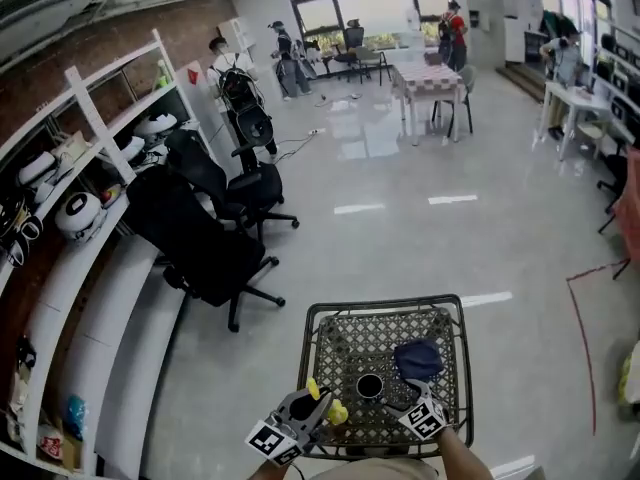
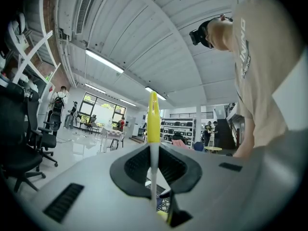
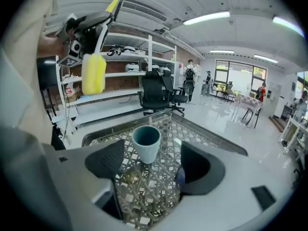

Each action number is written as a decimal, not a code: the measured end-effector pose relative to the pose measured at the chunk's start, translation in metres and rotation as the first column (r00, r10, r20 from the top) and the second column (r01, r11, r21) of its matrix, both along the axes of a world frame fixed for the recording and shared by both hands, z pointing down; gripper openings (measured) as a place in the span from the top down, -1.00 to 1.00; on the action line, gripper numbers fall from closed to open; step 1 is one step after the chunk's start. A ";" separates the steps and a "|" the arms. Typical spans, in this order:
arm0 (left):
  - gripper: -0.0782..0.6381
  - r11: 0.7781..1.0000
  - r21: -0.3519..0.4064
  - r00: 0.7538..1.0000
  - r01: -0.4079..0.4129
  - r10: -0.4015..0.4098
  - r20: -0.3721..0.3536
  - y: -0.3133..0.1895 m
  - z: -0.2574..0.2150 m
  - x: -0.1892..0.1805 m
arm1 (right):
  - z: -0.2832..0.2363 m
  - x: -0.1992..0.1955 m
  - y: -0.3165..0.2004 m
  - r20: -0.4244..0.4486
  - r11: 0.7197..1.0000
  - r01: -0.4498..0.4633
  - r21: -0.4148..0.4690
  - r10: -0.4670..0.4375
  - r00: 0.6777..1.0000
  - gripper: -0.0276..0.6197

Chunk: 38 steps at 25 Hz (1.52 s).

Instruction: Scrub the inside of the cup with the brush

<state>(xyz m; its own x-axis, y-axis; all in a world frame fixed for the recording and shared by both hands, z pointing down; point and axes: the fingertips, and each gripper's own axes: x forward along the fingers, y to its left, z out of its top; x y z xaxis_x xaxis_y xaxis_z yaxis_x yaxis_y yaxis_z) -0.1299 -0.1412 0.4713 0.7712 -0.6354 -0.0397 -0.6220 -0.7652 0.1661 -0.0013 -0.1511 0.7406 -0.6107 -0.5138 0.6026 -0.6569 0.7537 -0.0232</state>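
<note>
A teal cup (image 3: 146, 143) stands upright on the metal lattice table (image 3: 211, 139); the head view shows it from above as a dark-mouthed cup (image 1: 369, 386). My right gripper (image 3: 151, 165) is open just short of it, with the cup ahead between the jaws and nothing gripped. My left gripper (image 2: 153, 170) is shut on the brush's white stem (image 2: 153, 129), whose yellow tip points up. The brush's yellow sponge head (image 3: 93, 74) hangs in the air to the left of the cup. In the head view the left gripper (image 1: 316, 401) and sponge head (image 1: 338, 411) are left of the cup, the right gripper (image 1: 408, 405) to its right.
A dark blue cloth (image 1: 418, 358) lies on the table right of the cup. Black office chairs (image 1: 205, 238) and white shelving (image 1: 90, 268) stand to the left. People and a table (image 1: 428, 76) are far across the shiny floor.
</note>
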 end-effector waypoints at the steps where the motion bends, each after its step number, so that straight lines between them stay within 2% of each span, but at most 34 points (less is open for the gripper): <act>1: 0.67 1.000 0.005 1.000 -0.008 0.008 -0.004 -0.001 -0.001 0.001 | -0.011 -0.003 0.001 0.013 1.000 0.011 0.008 -0.011 1.000 -0.27; 6: 0.67 1.000 0.009 0.999 -0.019 0.019 -0.036 -0.008 0.004 -0.003 | -0.062 -0.019 0.015 0.073 0.998 0.051 0.048 -0.055 0.996 -0.24; 8: 0.67 1.000 0.005 0.999 -0.008 0.008 -0.035 -0.014 0.010 0.000 | -0.086 -0.018 0.017 0.141 0.997 0.044 0.059 -0.052 0.989 -0.08; 10: 0.67 1.000 -0.001 1.000 0.005 -0.005 -0.020 -0.021 0.009 0.005 | -0.119 -0.016 0.011 0.218 0.995 0.027 0.091 -0.046 0.975 -0.03; 13: 0.67 1.000 0.016 1.000 0.013 -0.013 -0.015 -0.025 0.001 0.001 | -0.168 -0.018 -0.004 0.285 0.986 -0.023 0.164 -0.025 0.958 0.26; 15: 0.67 0.999 0.035 1.000 0.016 -0.016 -0.008 -0.024 -0.002 -0.003 | -0.189 -0.020 -0.010 0.312 0.978 -0.033 0.207 -0.034 0.950 0.59; 17: 0.67 0.999 0.030 0.999 0.029 -0.028 -0.024 -0.027 -0.007 -0.009 | -0.210 -0.025 -0.016 0.333 0.970 -0.035 0.240 -0.049 0.942 0.79; 18: 0.67 0.999 0.010 0.998 0.036 -0.035 -0.057 -0.031 -0.011 -0.014 | -0.221 -0.029 -0.020 0.341 0.967 -0.034 0.252 -0.055 0.939 0.81; 20: 0.67 0.998 -0.043 0.984 0.050 -0.056 -0.169 -0.041 -0.026 -0.023 | -0.240 -0.035 -0.026 0.349 0.961 -0.024 0.274 -0.076 0.934 0.85; 21: 0.67 0.997 -0.044 0.975 0.058 -0.066 -0.212 -0.046 -0.035 -0.026 | -0.249 -0.037 -0.029 0.352 0.959 -0.017 0.284 -0.088 0.932 0.86; 23: 0.67 0.997 -0.003 0.969 0.078 -0.076 -0.236 -0.055 -0.052 -0.029 | -0.266 -0.041 -0.036 0.361 0.955 -0.003 0.298 -0.110 0.926 0.86; 26: 0.67 0.995 0.058 0.972 0.079 -0.064 -0.226 -0.058 -0.076 -0.029 | -0.292 -0.049 -0.039 0.375 0.950 0.010 0.312 -0.133 0.918 0.86; 30: 0.67 0.992 0.118 0.987 0.036 -0.017 -0.158 -0.052 -0.093 -0.017 | -0.318 -0.054 -0.036 0.333 0.945 0.014 0.326 -0.129 0.934 0.86; 33: 0.67 0.991 0.134 0.994 0.022 -0.007 -0.112 -0.050 -0.096 -0.009 | -0.330 -0.058 -0.031 0.335 0.944 0.032 0.327 -0.148 0.930 0.86; 38: 0.67 0.992 0.127 0.995 0.023 -0.011 -0.097 -0.047 -0.091 -0.001 | -0.329 -0.053 -0.028 0.305 0.940 0.018 0.341 -0.128 0.944 0.86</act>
